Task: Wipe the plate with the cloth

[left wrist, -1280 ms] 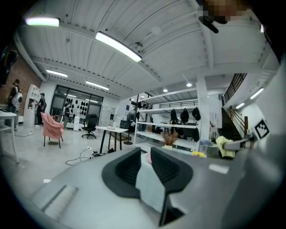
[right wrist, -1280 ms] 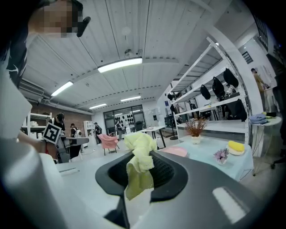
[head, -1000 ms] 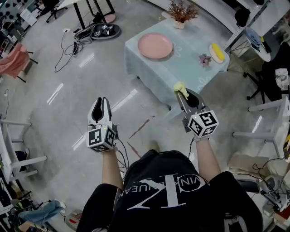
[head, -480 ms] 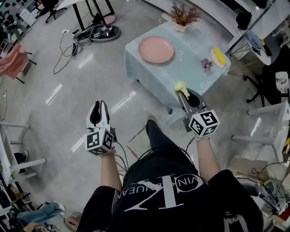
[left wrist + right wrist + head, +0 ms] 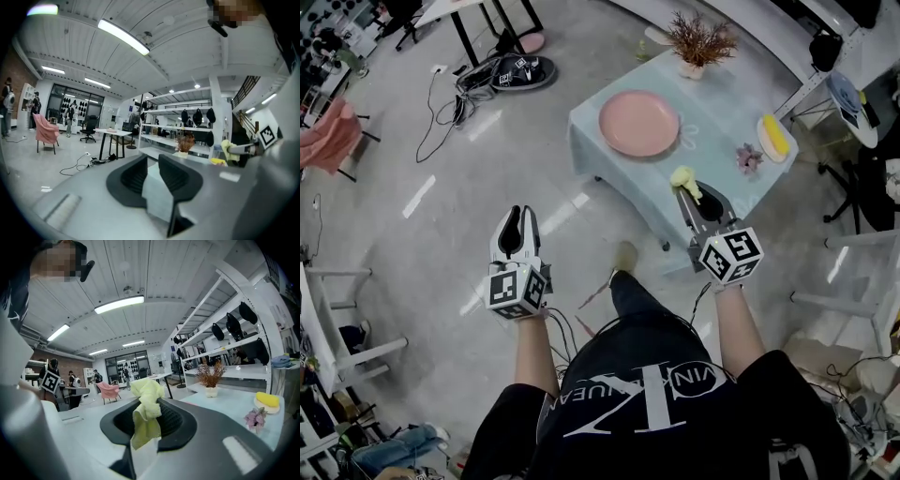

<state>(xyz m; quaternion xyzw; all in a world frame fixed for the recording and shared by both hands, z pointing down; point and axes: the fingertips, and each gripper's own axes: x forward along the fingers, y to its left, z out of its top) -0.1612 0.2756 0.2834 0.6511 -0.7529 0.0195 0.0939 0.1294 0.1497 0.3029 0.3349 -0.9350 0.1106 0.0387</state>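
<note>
At the left, the left gripper [image 5: 517, 214] hung over the bare floor, well apart from the table [image 5: 717, 127]. Its jaws were drawn close together with nothing between them, as the left gripper view [image 5: 152, 171] showed. It could not steady anything from there.

The pink plate [image 5: 639, 123] lay flat and untouched on the pale tablecloth, toward the table's left side and near its edge. Nothing held it. To my judgement that was the chief hazard: a firm wiping stroke could push the plate over the smooth cloth toward that edge, or ruck the tablecloth under it. The empty left gripper would likely need to brace the rim first.

To the right, the right gripper [image 5: 690, 190] was clamped on the yellow cloth [image 5: 682, 177], near the table's front edge and apart from the plate. In the right gripper view [image 5: 147, 420] the cloth [image 5: 146, 404] was pinched only through a narrow part, one bunch standing above the jaws and a flap hanging below. Such a small bite might slip out once it was dragged under pressure, or the hard jaw tips might scrape the plate instead of the fabric.

Further right stood a small flower ornament [image 5: 748, 157], a yellow object on a dish [image 5: 775, 136] and, behind, a potted dried plant [image 5: 698, 42]. A wide sweep or a tugged tablecloth could upset them.
</note>
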